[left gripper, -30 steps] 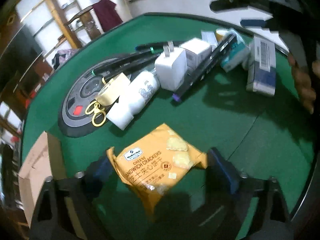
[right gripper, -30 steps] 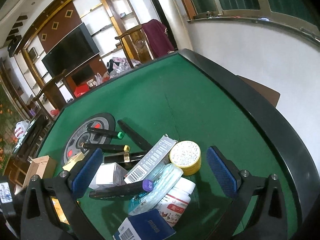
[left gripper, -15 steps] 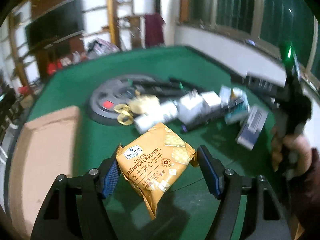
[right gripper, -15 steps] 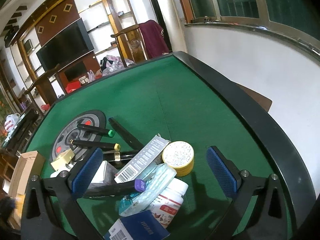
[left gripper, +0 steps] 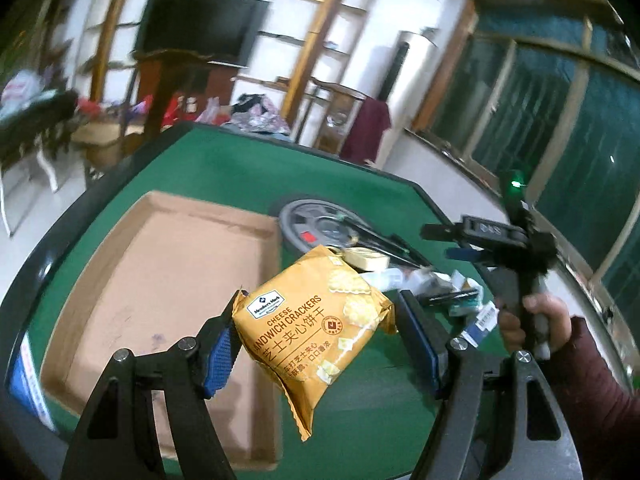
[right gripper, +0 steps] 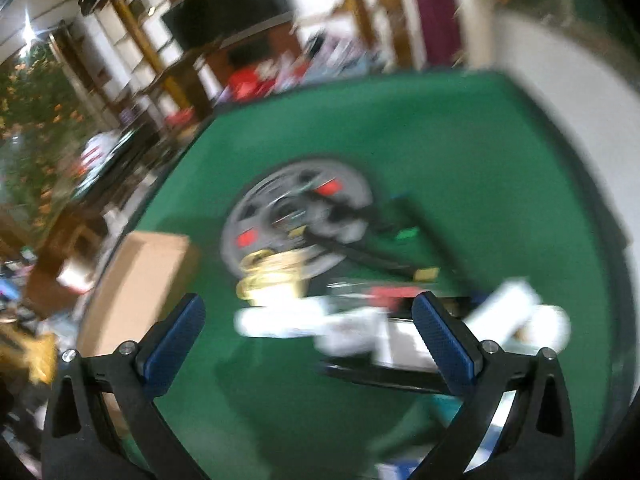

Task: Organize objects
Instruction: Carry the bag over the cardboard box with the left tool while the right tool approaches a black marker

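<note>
On the green table [left gripper: 224, 168] sits a cardboard tray [left gripper: 160, 280]; my left tool [left gripper: 316, 332] clamps the cracker packet [left gripper: 312, 328] above it, while my right tool [right gripper: 308, 332] hovers wide, empty.

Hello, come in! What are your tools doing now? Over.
Left tool shut on cracker packet, lifted beside cardboard box. Right tool open, empty, above clutter. Nothing blocking.

Yellow cracker packet [left gripper: 316, 324], green table [left gripper: 224, 168], tan cardboard box [left gripper: 160, 280]
</note>
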Demonstrator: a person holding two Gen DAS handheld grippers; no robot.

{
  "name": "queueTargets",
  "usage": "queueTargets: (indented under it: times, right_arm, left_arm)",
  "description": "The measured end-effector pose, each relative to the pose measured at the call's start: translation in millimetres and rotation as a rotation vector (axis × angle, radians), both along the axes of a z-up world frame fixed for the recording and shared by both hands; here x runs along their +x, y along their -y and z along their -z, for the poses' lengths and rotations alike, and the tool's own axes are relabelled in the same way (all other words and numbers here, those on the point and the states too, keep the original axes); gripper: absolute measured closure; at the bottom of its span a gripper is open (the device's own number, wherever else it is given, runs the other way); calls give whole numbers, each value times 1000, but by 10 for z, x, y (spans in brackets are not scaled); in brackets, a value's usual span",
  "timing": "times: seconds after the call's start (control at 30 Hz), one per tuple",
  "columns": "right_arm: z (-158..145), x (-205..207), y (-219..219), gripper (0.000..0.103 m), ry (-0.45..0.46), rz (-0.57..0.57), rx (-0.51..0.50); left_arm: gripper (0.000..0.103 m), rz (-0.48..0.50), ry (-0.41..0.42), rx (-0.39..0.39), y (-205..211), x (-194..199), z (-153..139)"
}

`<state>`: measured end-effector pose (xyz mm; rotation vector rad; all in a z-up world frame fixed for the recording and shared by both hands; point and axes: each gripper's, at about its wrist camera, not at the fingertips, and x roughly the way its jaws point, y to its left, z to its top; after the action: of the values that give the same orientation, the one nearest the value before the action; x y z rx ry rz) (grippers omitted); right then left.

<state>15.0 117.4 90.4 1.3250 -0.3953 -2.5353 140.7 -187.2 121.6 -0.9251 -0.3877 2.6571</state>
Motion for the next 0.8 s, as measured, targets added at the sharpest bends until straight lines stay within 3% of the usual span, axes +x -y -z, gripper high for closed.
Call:
queueTargets:
  times: [0.07, 0.2, 0.27, 0.5, 0.67, 0.8]
  right_arm:
    - [126, -219, 238, 0, 69, -14, 12]
    - [360, -535, 627, 0, 165, -28, 187]
    - [371, -577, 664, 0, 177, -15, 218]
    - [31, -570, 151, 0, 157, 82, 279]
    - [164, -547, -188, 0, 193, 120, 315]
    - [239, -707, -100, 0, 140, 65, 407]
  left_arm:
    - [36, -27, 12, 6, 132, 0, 84]
    - [36, -67, 30, 27, 408, -35, 196]
    - [36, -78, 30, 26, 482, -59, 223]
    - [36, -22, 38, 69, 529, -79, 372]
    - [36, 43, 49, 100, 346, -183, 412]
    - [36, 61, 53, 76, 194, -146, 397]
